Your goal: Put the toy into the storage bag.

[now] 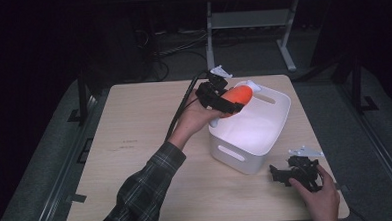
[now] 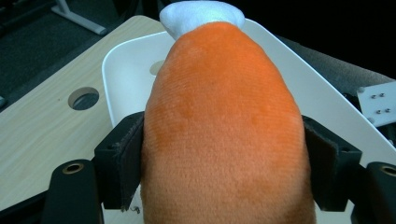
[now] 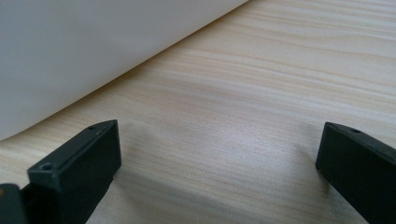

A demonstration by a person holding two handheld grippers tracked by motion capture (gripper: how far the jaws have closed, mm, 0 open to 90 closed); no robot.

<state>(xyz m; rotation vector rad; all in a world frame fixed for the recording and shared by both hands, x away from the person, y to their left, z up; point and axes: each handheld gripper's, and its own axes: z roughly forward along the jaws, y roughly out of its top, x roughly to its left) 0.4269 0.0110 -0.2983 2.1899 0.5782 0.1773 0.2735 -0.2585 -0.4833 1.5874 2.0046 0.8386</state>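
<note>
We see the left claw clamped on the orange plush toy, held over the white bin's rim; right claw gapes wide, empty, low over the bench beside the bin.

One orange plush toy, one white bin, one worktop, and two tools: the left tool and the right tool.
</note>
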